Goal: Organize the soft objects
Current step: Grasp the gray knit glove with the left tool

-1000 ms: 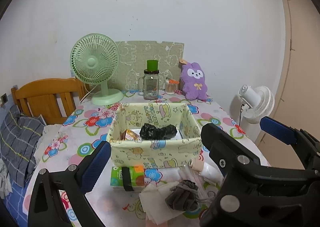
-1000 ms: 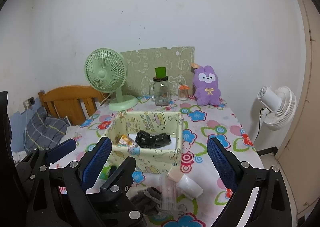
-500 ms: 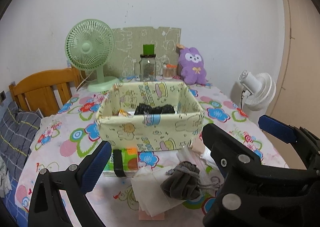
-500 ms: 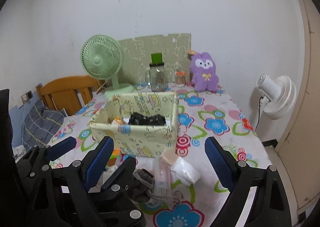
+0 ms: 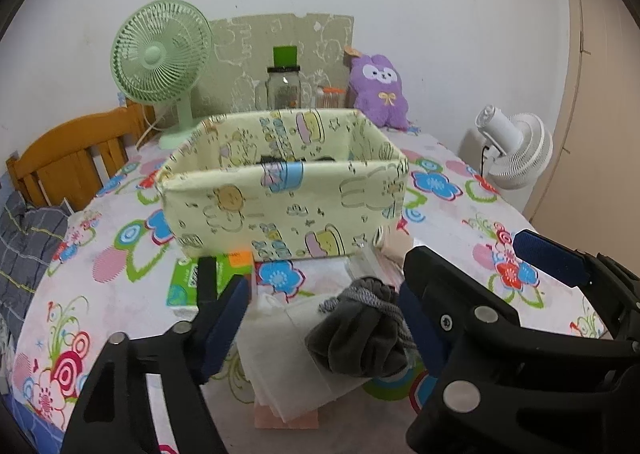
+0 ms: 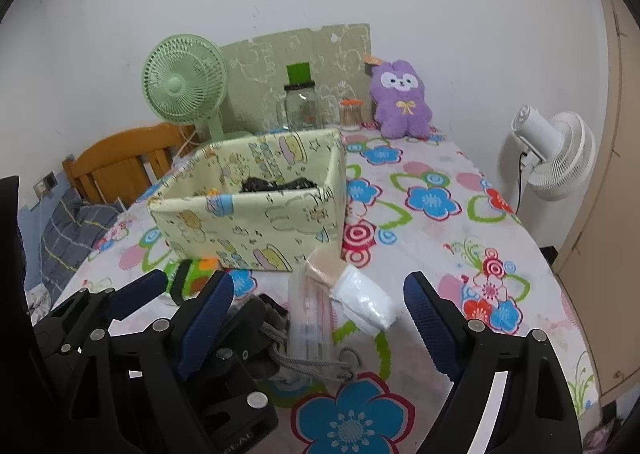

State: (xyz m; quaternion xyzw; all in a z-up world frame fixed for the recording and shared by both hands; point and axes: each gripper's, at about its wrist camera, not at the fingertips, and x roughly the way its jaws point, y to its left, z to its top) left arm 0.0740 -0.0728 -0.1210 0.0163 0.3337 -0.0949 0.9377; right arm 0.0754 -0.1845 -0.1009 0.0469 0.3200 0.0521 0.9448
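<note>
Left gripper (image 5: 320, 324) half-spread and just been closing, astride the grey pouch (image 5: 360, 338) on white tissues (image 5: 280, 350) before the fabric box (image 5: 280, 190), pads not yet pressing; risk of pinching tissue too, or snagging the drawstring. Right gripper (image 6: 318, 324) spread wide, narrowing slightly, over a clear packet (image 6: 310, 318), holding nothing. Flowered tablecloth (image 6: 440, 214), white wall, green fan (image 6: 184, 86) behind.

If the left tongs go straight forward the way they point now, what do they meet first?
Most likely the dark grey drawstring pouch, lying between the fingers of the left tongs, which have just been closing. Behind it stands the pale yellow fabric box; depth is unclear.
</note>
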